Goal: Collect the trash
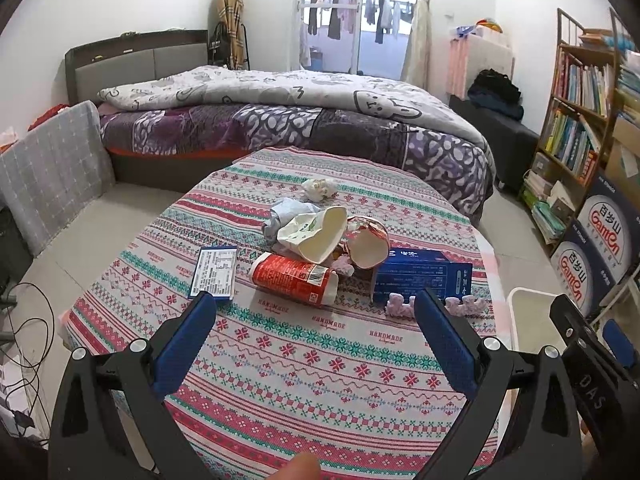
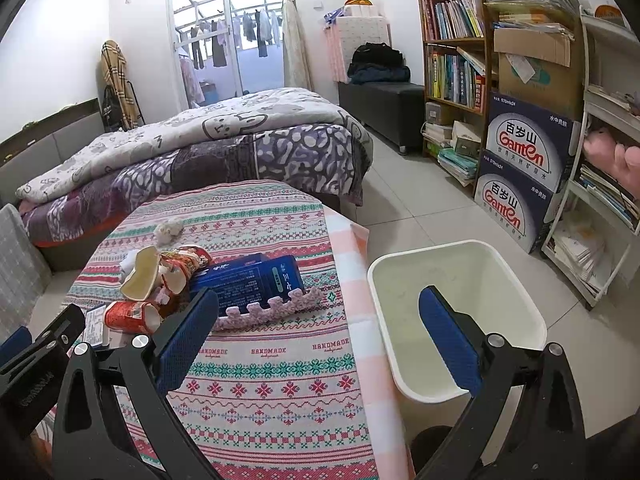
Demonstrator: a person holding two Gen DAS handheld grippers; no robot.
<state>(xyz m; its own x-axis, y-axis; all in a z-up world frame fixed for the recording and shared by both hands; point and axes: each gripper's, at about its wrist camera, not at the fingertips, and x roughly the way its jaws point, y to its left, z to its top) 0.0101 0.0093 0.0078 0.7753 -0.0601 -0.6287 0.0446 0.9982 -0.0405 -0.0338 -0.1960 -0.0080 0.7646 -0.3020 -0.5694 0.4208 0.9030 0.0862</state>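
Both grippers empty over the counter, trash all in a heap

Left gripper (image 1: 316, 312) and right gripper (image 2: 320, 308) both have jaws wide apart, gripping nothing. Red can (image 1: 294, 278) lies on its side mid-counter, crushed paper cups (image 1: 316, 236) just behind it, blue box (image 1: 420, 276) toward the right edge. White bin (image 2: 460, 320) sits on the floor just off the counter's right edge

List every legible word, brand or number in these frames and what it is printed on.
"HANDMADE": striped patterned tablecloth.
"Ganten", "570mlx24": stacked navy cardboard water cartons.
"DAS": black right tool body.
Too small or blurred: red crushed can, dark blue flat box, white-labelled blue card, book spines.
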